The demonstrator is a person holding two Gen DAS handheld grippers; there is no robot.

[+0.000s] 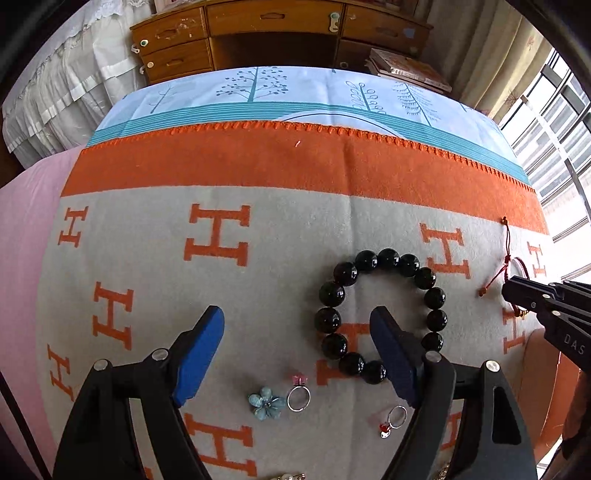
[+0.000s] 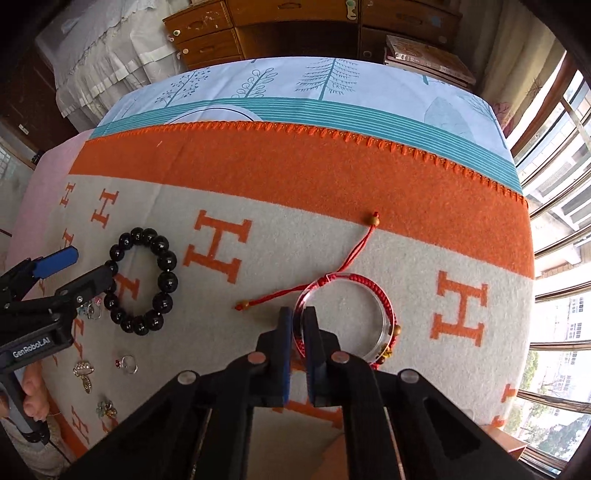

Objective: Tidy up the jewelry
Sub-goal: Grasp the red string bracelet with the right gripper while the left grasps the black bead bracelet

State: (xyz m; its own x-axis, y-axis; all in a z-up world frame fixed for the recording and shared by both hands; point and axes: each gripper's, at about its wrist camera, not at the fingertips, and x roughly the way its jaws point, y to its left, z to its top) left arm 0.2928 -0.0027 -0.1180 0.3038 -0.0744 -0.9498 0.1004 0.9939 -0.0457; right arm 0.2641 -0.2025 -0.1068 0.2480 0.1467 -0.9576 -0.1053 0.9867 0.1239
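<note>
A black bead bracelet [image 1: 380, 312] lies on the grey and orange blanket [image 1: 258, 166]; it also shows in the right wrist view [image 2: 142, 280]. My left gripper [image 1: 301, 325] is open and empty, its right finger over the bracelet's near edge. My right gripper [image 2: 298, 321] is shut on the red cord bracelet [image 2: 347, 317], which is wrapped on a clear ring and rests on the blanket. Its cords with wooden beads [image 2: 375, 220] trail away. The right gripper [image 1: 511, 291] also shows in the left wrist view.
A blue flower brooch [image 1: 266, 402], a pink-stone ring [image 1: 298, 395] and a red charm ring [image 1: 393, 419] lie near the left gripper. A gold brooch [image 2: 84, 373] lies at the left. A wooden desk [image 1: 277, 33] stands beyond the bed; windows are to the right.
</note>
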